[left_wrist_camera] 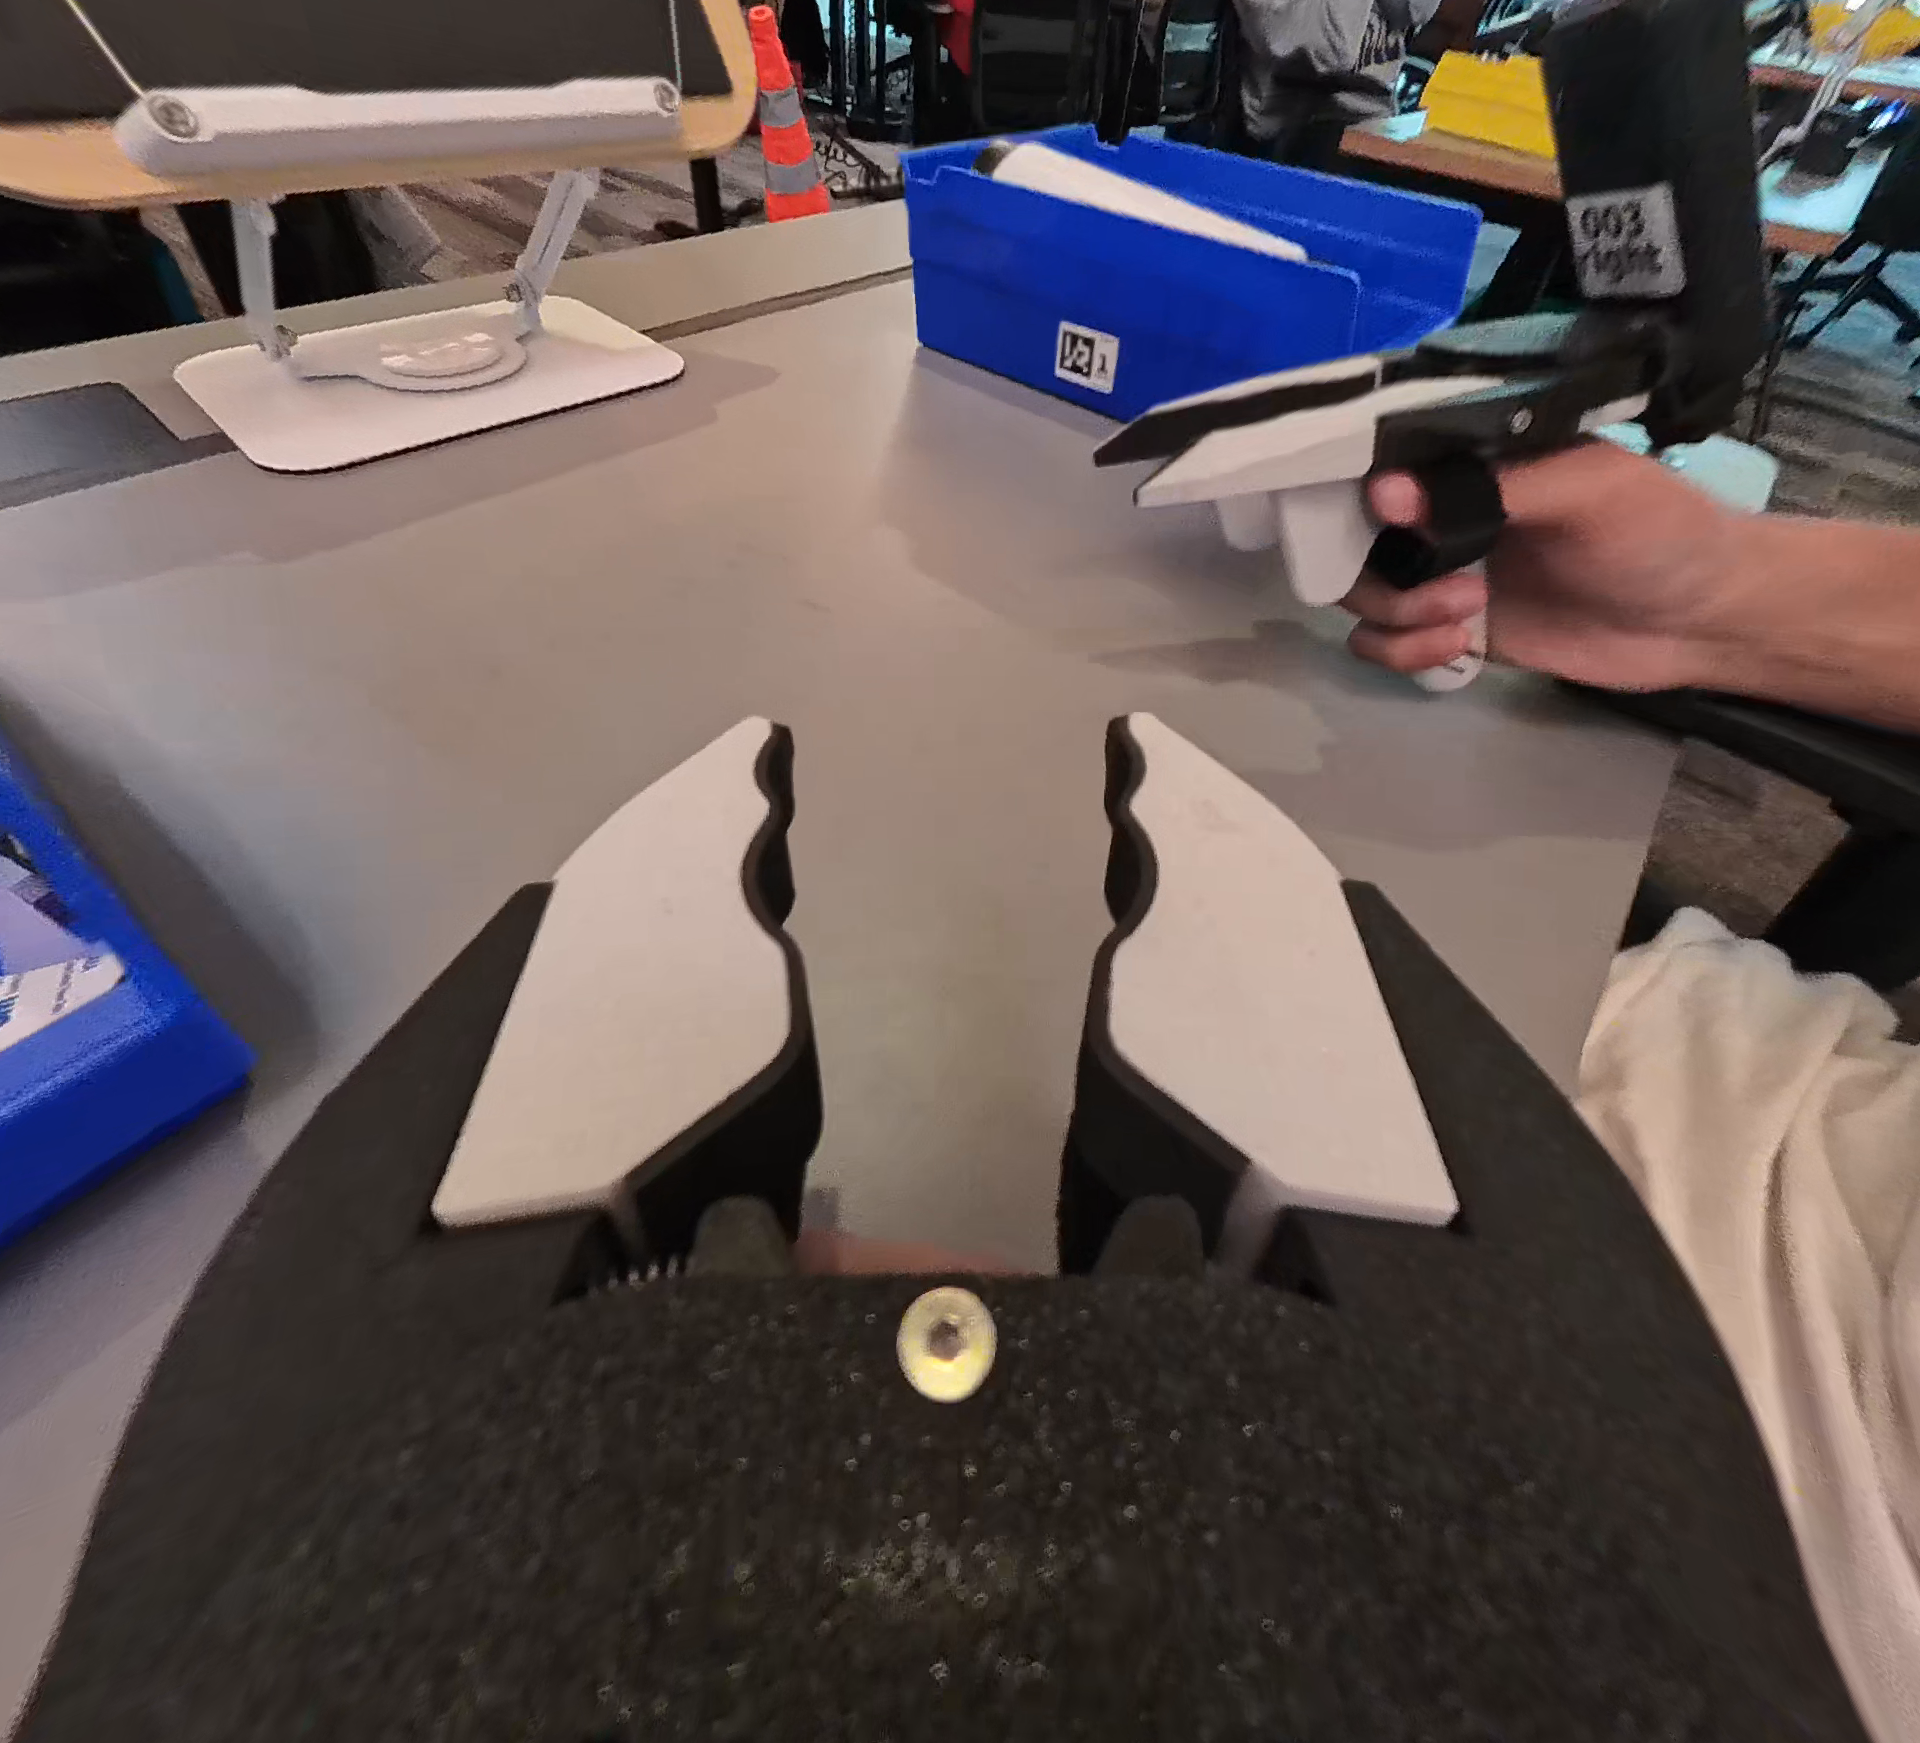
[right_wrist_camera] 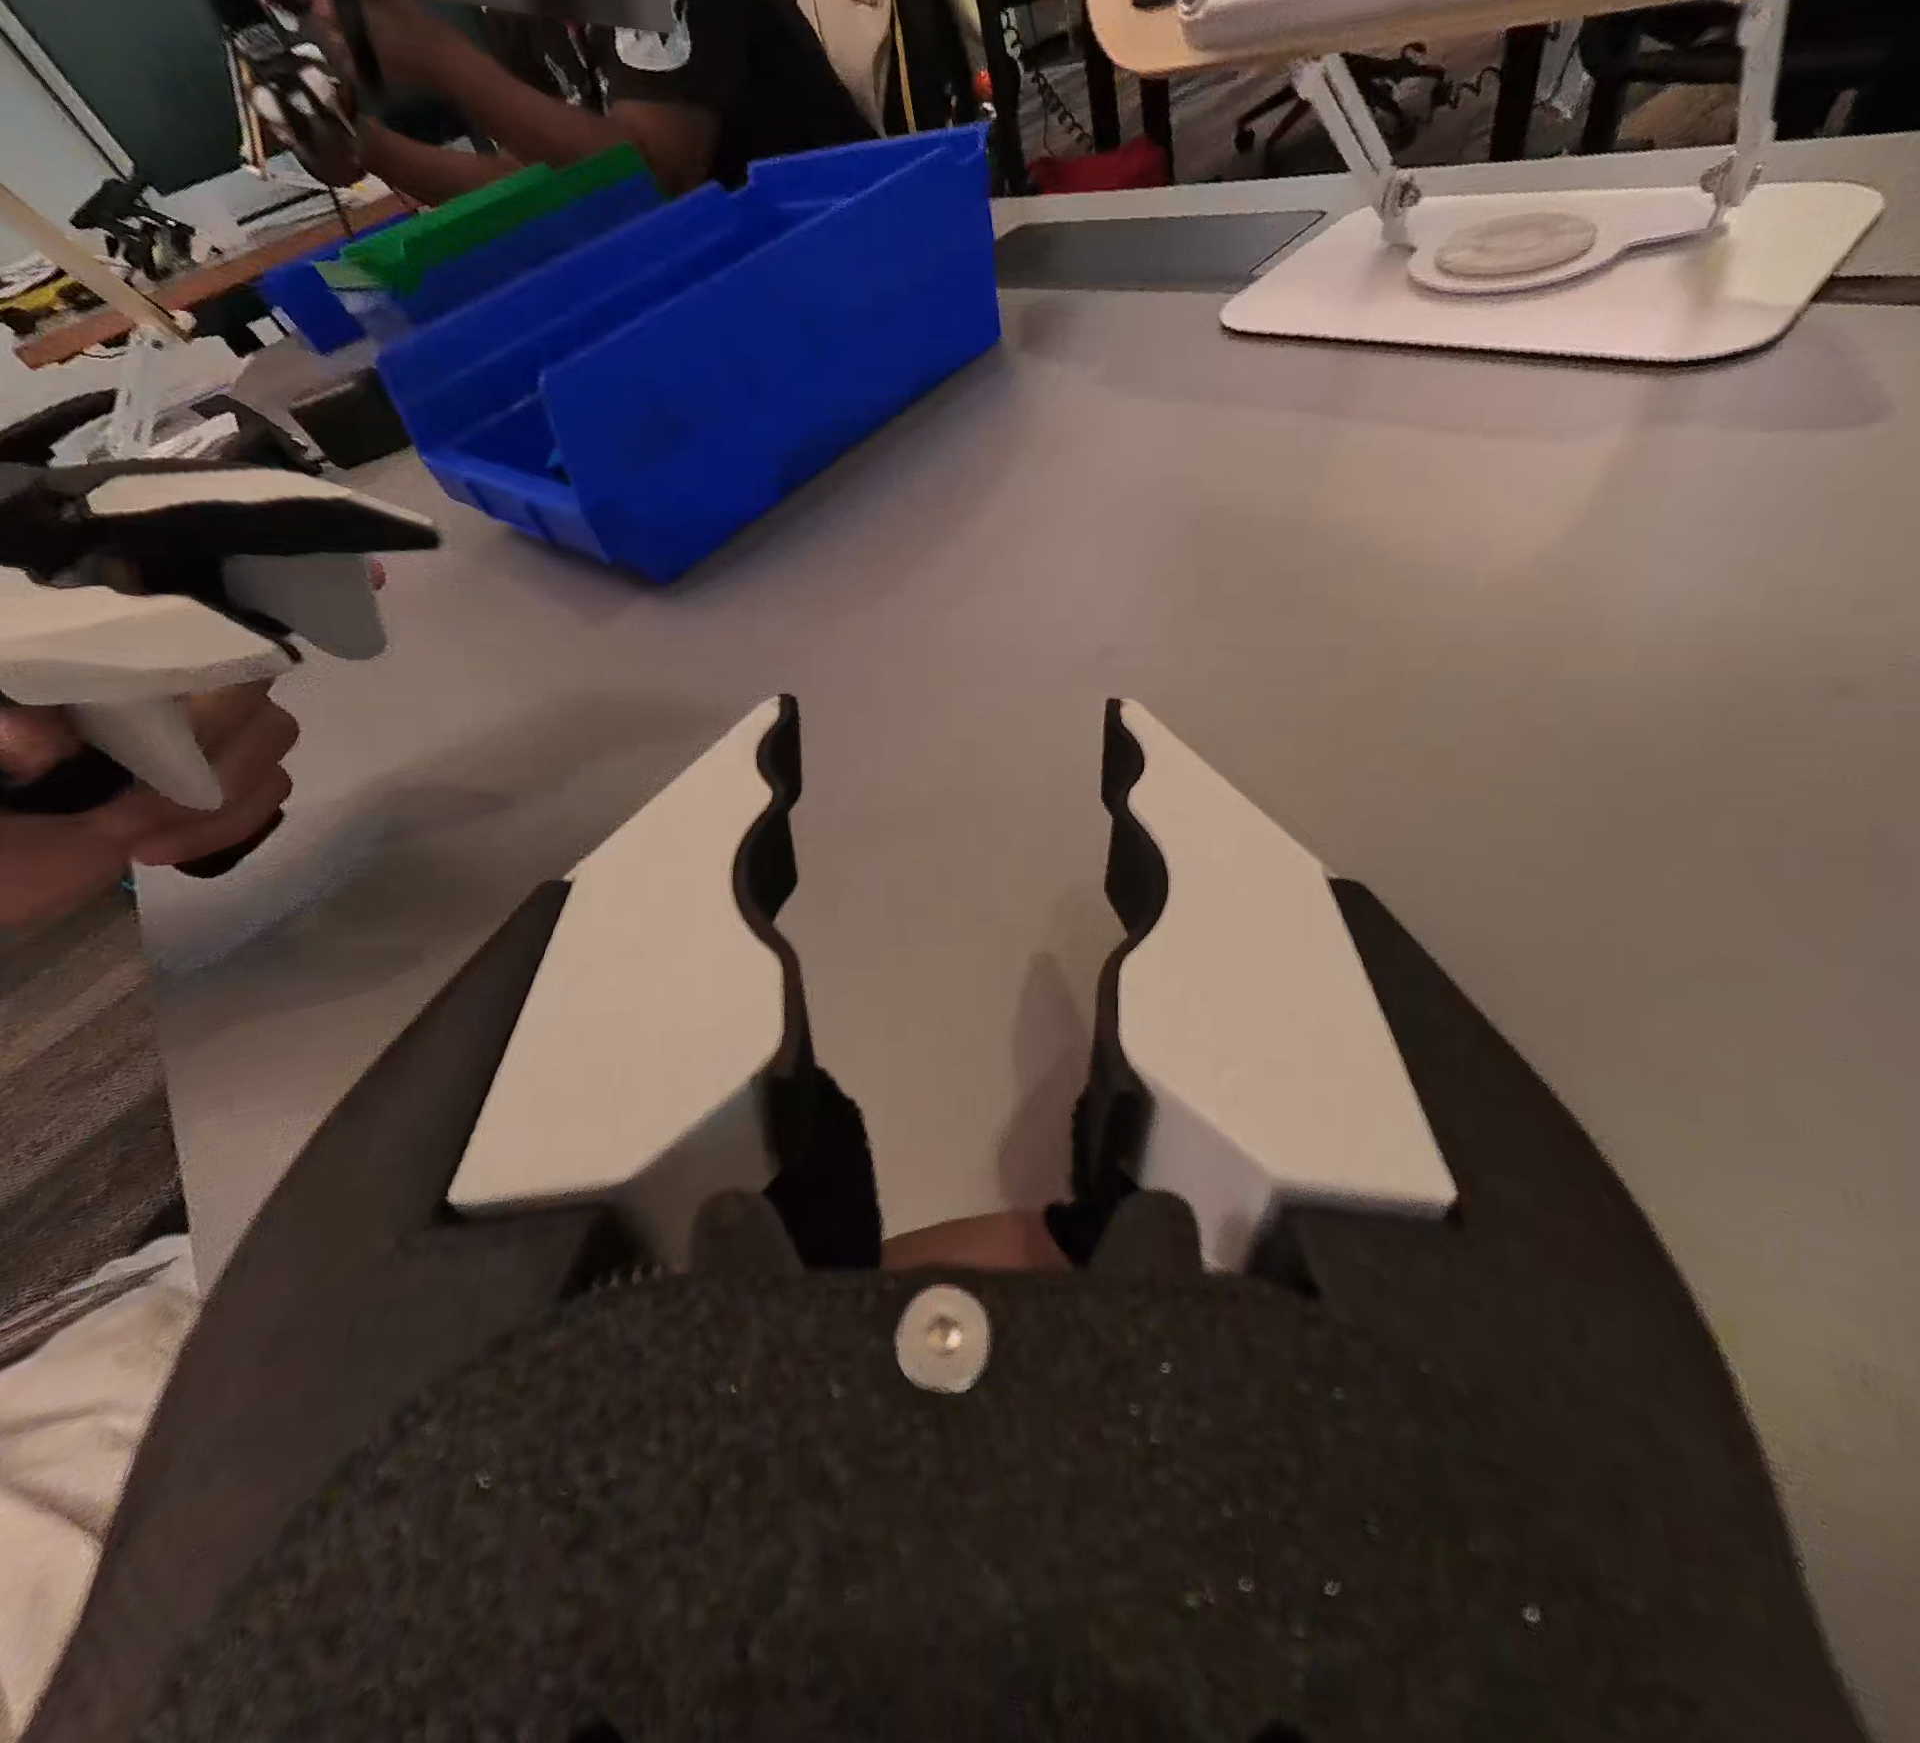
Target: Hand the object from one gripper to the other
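My left gripper [left_wrist_camera: 948, 737] is open and empty, held low over the grey table [left_wrist_camera: 623, 654]. My right gripper [right_wrist_camera: 951, 714] is open and empty too. It also shows in the left wrist view [left_wrist_camera: 1120, 475], held by a hand at the right, in front of a blue bin [left_wrist_camera: 1132, 311]. A white cylinder with a dark end [left_wrist_camera: 1132, 197] lies in that bin. My left gripper also shows in the right wrist view [right_wrist_camera: 364, 592] at the left edge, beside another blue bin [right_wrist_camera: 707, 405]. Neither gripper touches any object.
A white tablet stand [left_wrist_camera: 426, 363] [right_wrist_camera: 1558, 280] stands at the back of the table. The second blue bin also shows at the left edge of the left wrist view [left_wrist_camera: 94, 1049]. Other people sit at tables behind. An orange cone [left_wrist_camera: 784, 135] stands on the floor.
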### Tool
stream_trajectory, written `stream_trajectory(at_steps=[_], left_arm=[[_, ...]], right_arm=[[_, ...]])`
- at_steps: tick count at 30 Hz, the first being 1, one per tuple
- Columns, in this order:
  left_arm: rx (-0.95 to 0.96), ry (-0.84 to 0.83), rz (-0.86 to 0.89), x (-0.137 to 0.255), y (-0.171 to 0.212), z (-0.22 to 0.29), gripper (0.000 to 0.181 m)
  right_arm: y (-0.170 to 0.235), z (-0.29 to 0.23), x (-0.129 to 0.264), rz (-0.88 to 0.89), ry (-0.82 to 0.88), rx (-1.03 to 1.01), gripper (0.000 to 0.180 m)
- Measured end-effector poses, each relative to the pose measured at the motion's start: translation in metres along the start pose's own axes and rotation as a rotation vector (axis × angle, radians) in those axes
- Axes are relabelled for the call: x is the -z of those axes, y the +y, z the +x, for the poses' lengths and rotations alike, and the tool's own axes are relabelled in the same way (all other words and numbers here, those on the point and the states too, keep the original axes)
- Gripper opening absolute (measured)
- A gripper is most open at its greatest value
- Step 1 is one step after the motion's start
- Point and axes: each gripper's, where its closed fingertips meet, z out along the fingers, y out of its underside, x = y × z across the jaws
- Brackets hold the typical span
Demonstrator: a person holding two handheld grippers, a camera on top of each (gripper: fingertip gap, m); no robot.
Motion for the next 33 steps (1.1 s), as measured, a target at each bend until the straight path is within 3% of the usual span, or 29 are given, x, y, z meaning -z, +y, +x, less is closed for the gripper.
stream_trajectory(at_steps=[5,8,11,14,18,25,26,29,33], left_arm=[[0.112,-0.052,0.134,0.032,-0.065,-0.046,0.054],[0.18,-0.163,0.031,0.048,-0.086,-0.109,0.051],[0.113,-0.179,-0.303,0.043,-0.066,-0.163,0.042],[-0.047,-0.207,-0.704,0.033,-0.023,-0.218,0.044],[-0.002,-0.238,-1.009,0.011,0.025,-0.26,0.045],[0.248,-0.212,-1.115,-0.025,0.068,-0.277,0.05],[0.251,-0.227,-1.11,-0.028,0.072,-0.28,0.048],[0.243,-0.25,-1.058,-0.036,0.071,-0.282,0.017],[0.042,-0.386,-1.027,-0.029,0.065,-0.292,0.012]], right_arm=[[-0.012,-0.003,0.004,0.048,0.001,0.089,0.056],[0.0,0.0,0.002,-0.006,0.015,0.131,0.055],[0.002,-0.005,-0.001,-0.017,-0.014,0.108,0.055],[0.007,-0.01,-0.004,-0.039,-0.036,0.104,0.055],[0.01,-0.01,-0.005,-0.054,-0.042,0.107,0.054],[0.014,-0.002,-0.005,-0.074,-0.046,0.045,0.054],[0.015,-0.002,-0.005,-0.081,-0.051,0.036,0.054],[0.018,-0.005,-0.006,-0.097,-0.068,0.025,0.054],[0.02,-0.008,-0.007,-0.106,-0.074,0.044,0.054]])
